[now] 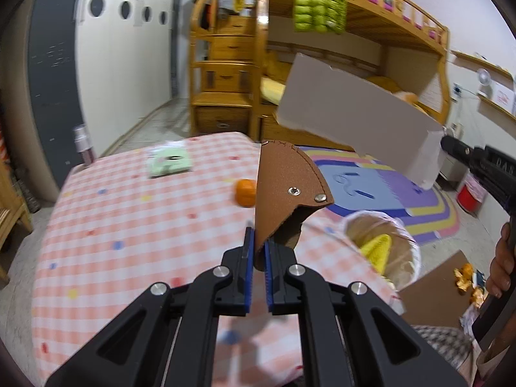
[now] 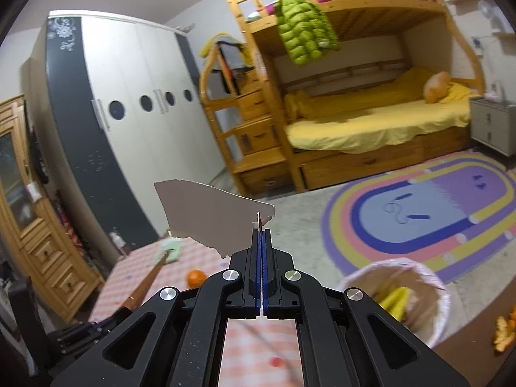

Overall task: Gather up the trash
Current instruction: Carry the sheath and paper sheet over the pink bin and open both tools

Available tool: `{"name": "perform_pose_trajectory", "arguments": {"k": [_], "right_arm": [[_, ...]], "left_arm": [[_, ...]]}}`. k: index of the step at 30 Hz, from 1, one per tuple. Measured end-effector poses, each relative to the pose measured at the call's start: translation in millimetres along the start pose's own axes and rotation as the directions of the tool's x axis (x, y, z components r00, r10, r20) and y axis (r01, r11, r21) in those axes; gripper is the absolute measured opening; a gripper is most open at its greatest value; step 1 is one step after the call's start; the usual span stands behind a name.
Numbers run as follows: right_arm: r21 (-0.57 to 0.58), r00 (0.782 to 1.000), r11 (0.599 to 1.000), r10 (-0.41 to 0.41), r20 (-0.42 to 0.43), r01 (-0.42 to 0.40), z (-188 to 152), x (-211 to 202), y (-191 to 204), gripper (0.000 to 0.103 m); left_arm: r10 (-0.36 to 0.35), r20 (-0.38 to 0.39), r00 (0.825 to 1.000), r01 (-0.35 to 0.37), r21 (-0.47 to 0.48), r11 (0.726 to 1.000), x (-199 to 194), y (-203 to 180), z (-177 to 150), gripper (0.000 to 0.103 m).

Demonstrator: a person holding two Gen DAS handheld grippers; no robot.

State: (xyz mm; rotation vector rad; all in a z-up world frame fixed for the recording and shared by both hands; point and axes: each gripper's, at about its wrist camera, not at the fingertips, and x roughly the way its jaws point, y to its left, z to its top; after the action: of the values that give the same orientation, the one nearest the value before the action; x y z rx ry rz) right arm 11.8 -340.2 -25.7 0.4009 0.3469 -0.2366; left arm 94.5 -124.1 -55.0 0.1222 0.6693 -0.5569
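My left gripper [image 1: 257, 245] is shut on a brown leather-like flap [image 1: 283, 190] with metal rivets, held upright above the checked tablecloth [image 1: 129, 225]. My right gripper [image 2: 262, 233] is shut on a torn piece of grey cardboard [image 2: 209, 216], which sticks out to the left above the table. In the left wrist view that grey cardboard [image 1: 354, 113] hangs in the air at the upper right, with the right gripper's black body behind it. A lined waste basket [image 1: 383, 242] with yellow trash inside stands on the floor just right of the table; the right wrist view shows the basket [image 2: 406, 293] at lower right.
An orange [image 1: 244, 192] and a pale green packet [image 1: 169, 163] lie on the table. Orange peels [image 2: 504, 332] rest on brown cardboard on the floor by the basket. A colourful rug [image 2: 419, 216], a wooden bunk bed [image 2: 354, 122] and a wardrobe [image 2: 129, 122] stand beyond.
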Motion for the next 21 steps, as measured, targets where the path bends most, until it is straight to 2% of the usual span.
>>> {"name": "perform_pose_trajectory", "arguments": {"k": [6,10,15,18,21], "right_arm": [[-0.015,0.985,0.985,-0.171,-0.033,0.171,-22.6,-20.1,-55.6,0.0],[-0.011,0.957,0.96,-0.279,-0.075,0.279,-40.4,-26.8,-92.3,0.0],[-0.015,0.909,0.915,-0.401,-0.115,0.402,-51.3,-24.8,-127.4,0.0],[-0.036,0.882,0.89,-0.454,-0.126,0.454,-53.5,-21.1,-141.0,0.0],[-0.052,0.87,0.882,-0.471,-0.143,0.469,-53.4,-8.5,-150.4,0.0]], "left_arm": [[-0.09,-0.054,0.994,0.095,0.082,0.992,27.5,-55.5,0.0,0.004],[-0.134,-0.106,0.985,0.149,0.155,0.977,49.6,-96.9,1.7,0.004],[-0.171,-0.177,0.969,0.207,0.214,0.954,80.0,-136.8,5.4,0.004],[-0.184,-0.211,0.96,0.233,0.238,0.943,97.9,-156.6,8.0,0.004],[-0.188,-0.239,0.953,0.249,0.255,0.934,115.0,-170.7,12.0,0.004]]}}
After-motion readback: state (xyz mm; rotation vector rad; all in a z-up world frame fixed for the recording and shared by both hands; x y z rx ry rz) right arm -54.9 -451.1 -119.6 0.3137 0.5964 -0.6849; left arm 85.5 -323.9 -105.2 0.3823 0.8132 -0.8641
